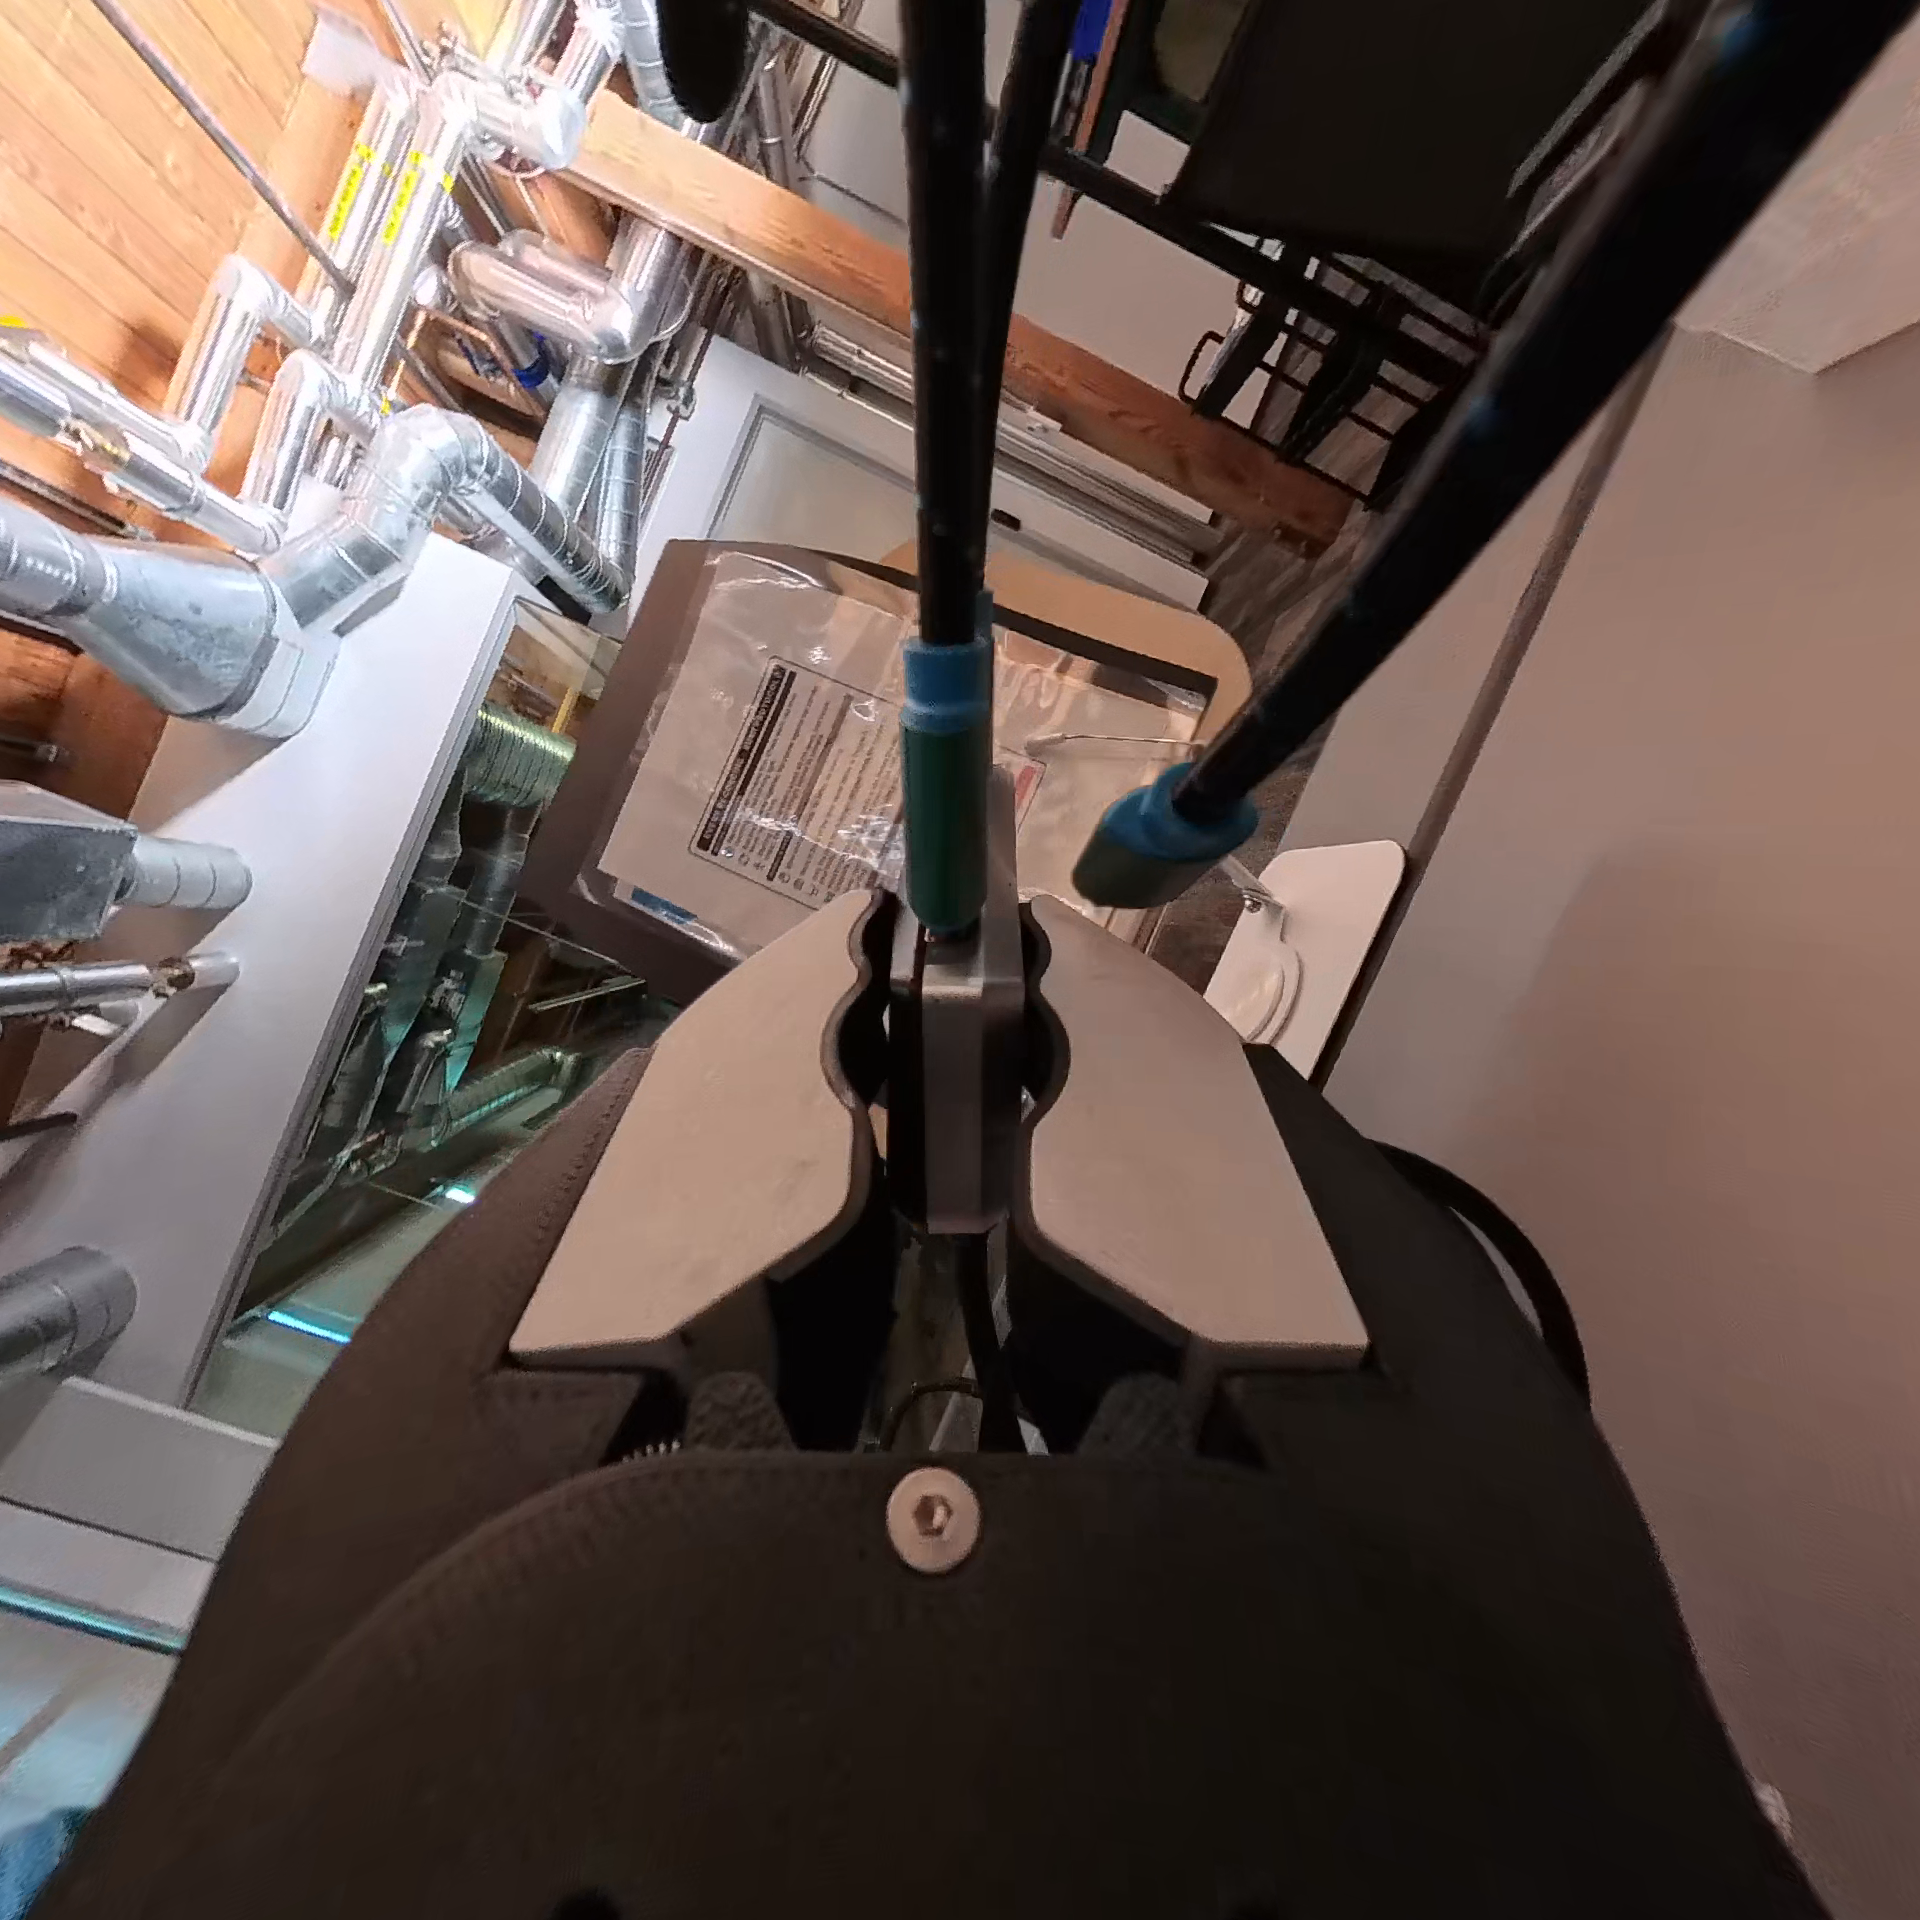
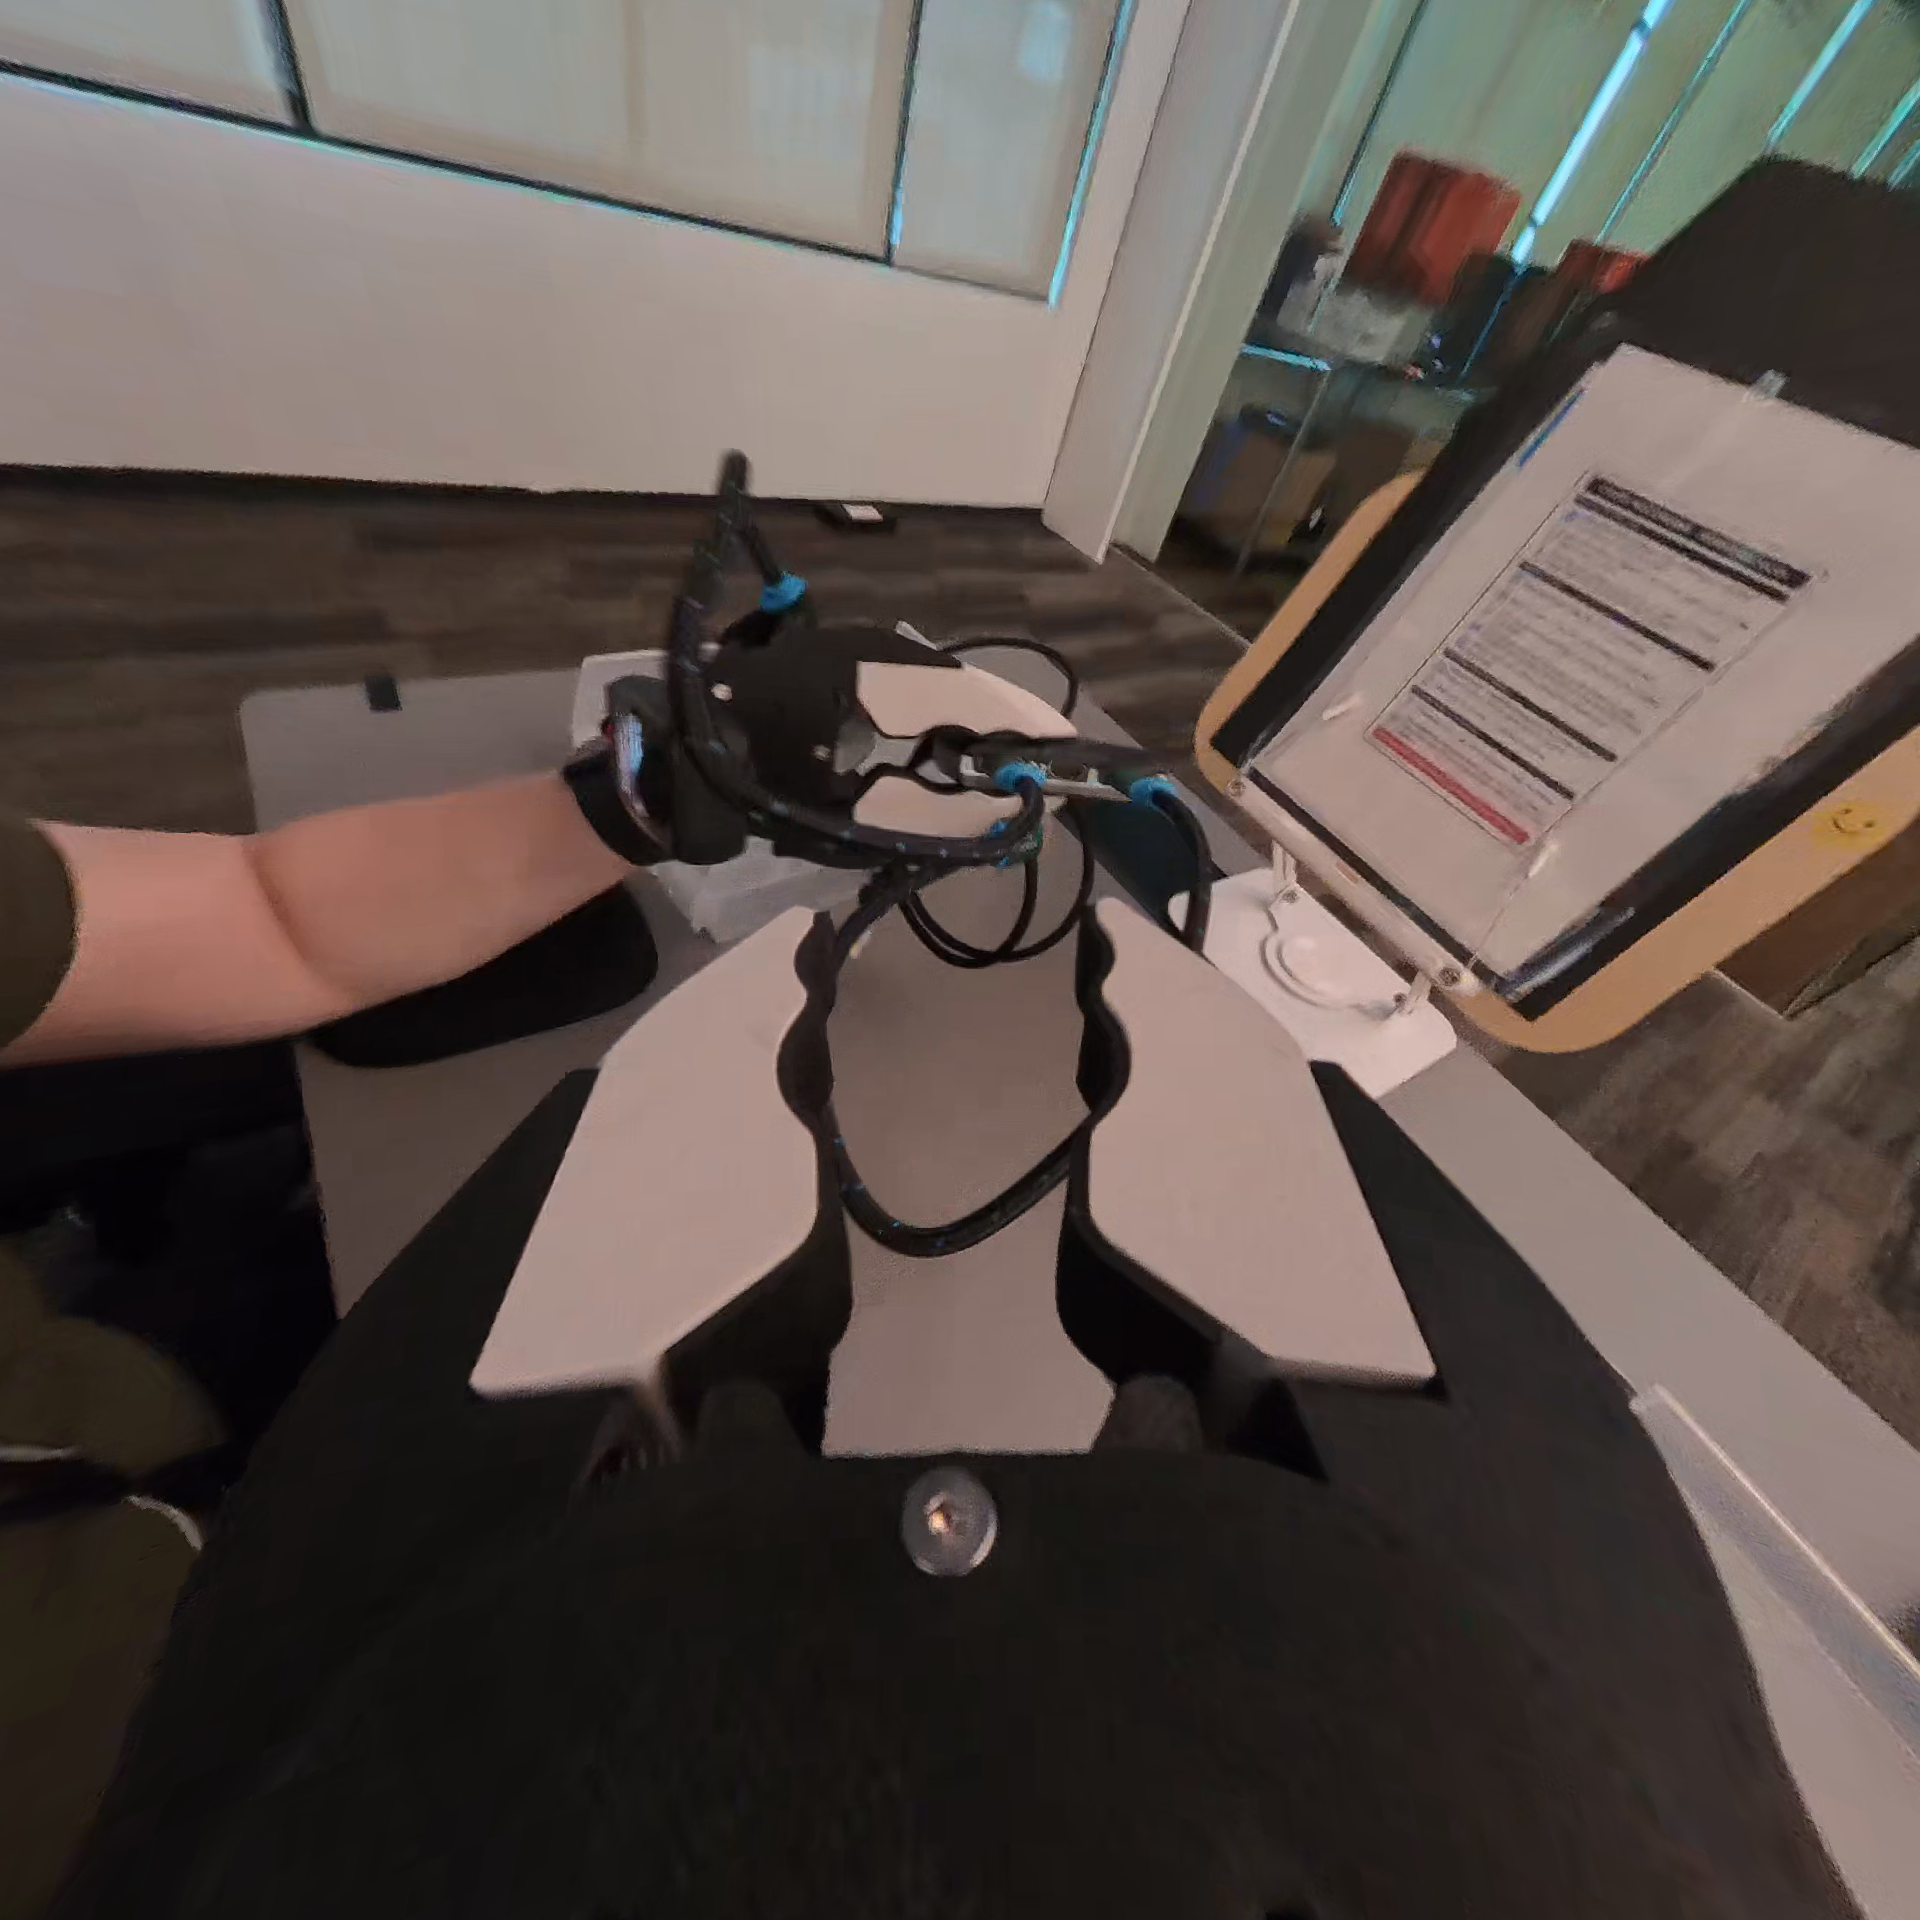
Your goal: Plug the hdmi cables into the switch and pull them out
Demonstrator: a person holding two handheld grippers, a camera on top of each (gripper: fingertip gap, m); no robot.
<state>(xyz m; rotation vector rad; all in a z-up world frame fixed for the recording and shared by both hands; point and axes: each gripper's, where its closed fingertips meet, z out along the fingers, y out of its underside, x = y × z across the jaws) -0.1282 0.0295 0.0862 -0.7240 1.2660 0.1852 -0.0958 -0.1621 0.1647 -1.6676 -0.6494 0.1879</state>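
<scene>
Silver ducts and wooden beams fill the background on the left of the left gripper.
Its fingers are clenched on the grey switch; one hdmi cable is plugged into its top, and a second plug hangs free just to the right. Over the grey table, the right gripper is released, its fingers apart around a cable loop.

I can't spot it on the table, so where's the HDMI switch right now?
The switch is clamped edge-on between the left tongs, held above the table, with one plug in its top edge.
</scene>
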